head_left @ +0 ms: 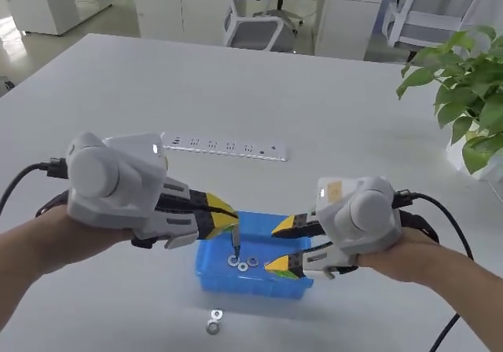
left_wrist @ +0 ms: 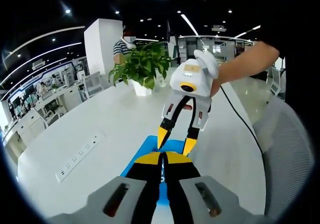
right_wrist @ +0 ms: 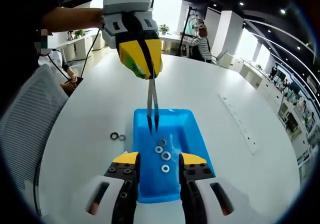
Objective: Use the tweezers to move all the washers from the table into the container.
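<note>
The tweezers are hanging tips-down from the left gripper. Their long axis is running nearly upright, with the tips pointing into the blue container, just short of the washers in the container. The left gripper's jaws are pressing together on the tweezers' upper end and hiding it. Whether the tips are touching the container floor is hard to make out. The right gripper is hovering with its jaws spread and empty, straddling the container's end. Two washers on the table are lying near the container.
</note>
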